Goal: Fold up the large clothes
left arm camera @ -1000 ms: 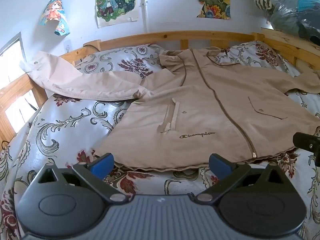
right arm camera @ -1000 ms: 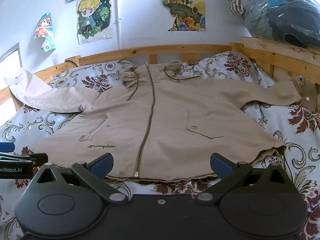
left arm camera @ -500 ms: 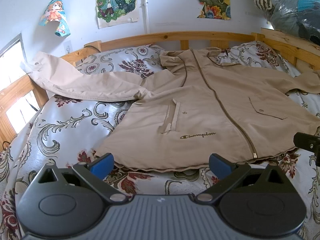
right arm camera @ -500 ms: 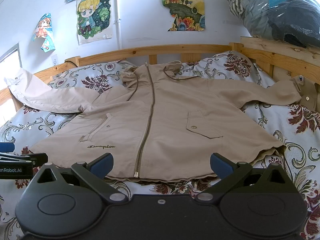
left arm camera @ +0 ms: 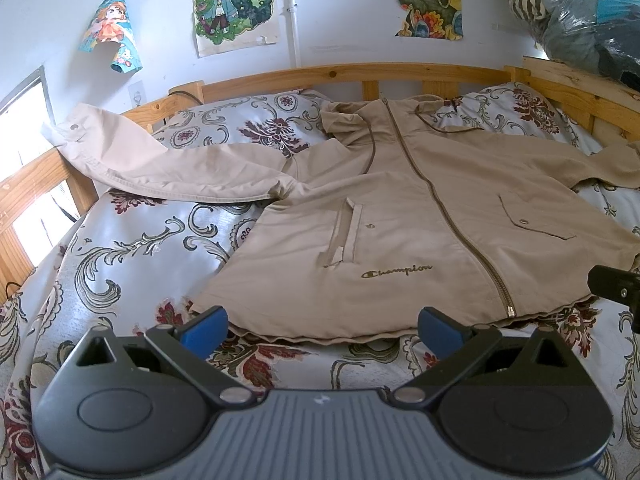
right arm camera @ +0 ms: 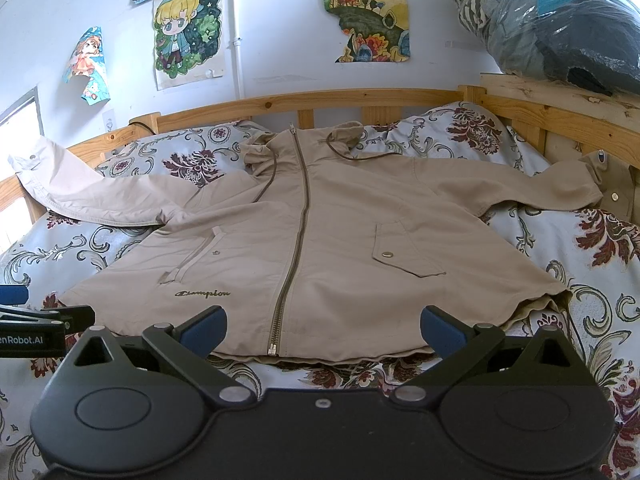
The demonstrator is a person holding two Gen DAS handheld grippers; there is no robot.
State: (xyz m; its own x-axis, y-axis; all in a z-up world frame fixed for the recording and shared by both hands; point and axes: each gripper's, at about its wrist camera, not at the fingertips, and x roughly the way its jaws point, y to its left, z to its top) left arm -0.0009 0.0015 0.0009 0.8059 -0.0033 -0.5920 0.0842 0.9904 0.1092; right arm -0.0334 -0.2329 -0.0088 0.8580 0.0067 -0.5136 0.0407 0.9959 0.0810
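Observation:
A large beige zip-up jacket [left arm camera: 400,216] [right arm camera: 328,240] lies flat, front side up, on the flowered bed cover, hood toward the headboard. Its left sleeve [left arm camera: 152,164] [right arm camera: 88,196] drapes over the wooden side rail; the other sleeve [right arm camera: 532,188] reaches the right rail. My left gripper [left arm camera: 322,326] hovers open just short of the hem's left half, with nothing between its blue pads. My right gripper [right arm camera: 322,326] stands open before the hem near the zipper's lower end [right arm camera: 273,349], also empty. Each gripper shows at the edge of the other's view.
A wooden bed frame [left arm camera: 360,76] [right arm camera: 360,98] rings the mattress. Flowered bedding [left arm camera: 132,248] [right arm camera: 600,288] lies bare to the left and right of the jacket. Plastic-wrapped bundles [right arm camera: 560,20] sit on a wooden shelf at upper right. Posters hang on the wall.
Both views have shifted very slightly; the jacket sits a touch lower and closer in the left wrist view. The jacket itself has not moved and both grippers remain open.

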